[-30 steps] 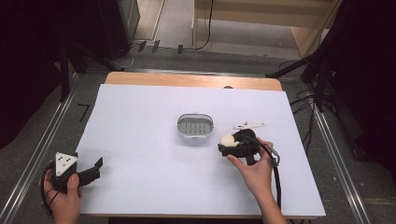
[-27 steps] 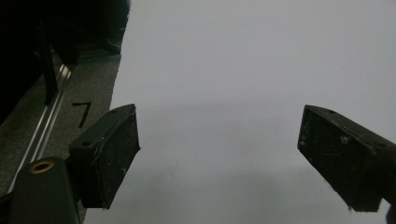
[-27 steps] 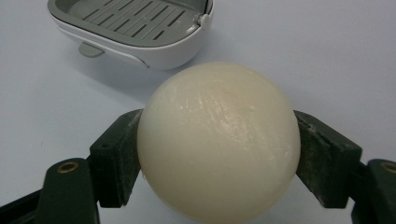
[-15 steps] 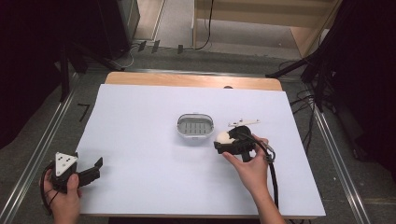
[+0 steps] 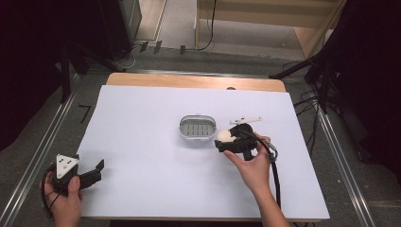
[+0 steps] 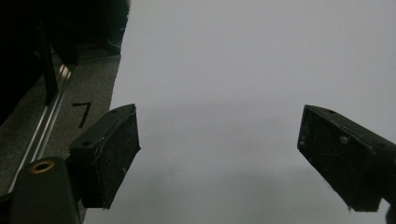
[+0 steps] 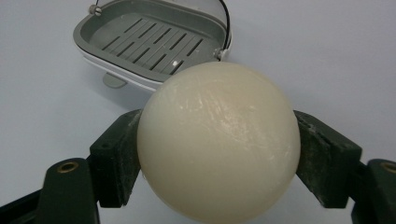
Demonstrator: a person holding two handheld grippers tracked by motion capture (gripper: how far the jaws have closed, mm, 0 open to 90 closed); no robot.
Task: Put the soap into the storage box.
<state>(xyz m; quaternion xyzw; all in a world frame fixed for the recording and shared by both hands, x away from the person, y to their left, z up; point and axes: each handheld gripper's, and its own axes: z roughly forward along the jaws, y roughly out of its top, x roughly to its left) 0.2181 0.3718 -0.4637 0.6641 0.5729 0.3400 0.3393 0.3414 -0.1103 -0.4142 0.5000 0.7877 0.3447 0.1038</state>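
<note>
Right tongs (image 5: 226, 140) clamped, palm seemingly beneath; left tongs (image 5: 94, 171) gape wide, held low.

The bench (image 5: 142, 118) is covered by a white sheet, with a strip of bare wood along its far edge. A grey slatted soap dish (image 5: 197, 129) rests on the sheet just right of the frame's centre.

Lab recording bay, white-covered table (image 5: 142, 123), black curtains (image 5: 28, 71), floor cables (image 5: 309, 101), metal rails (image 5: 42, 146)
</note>
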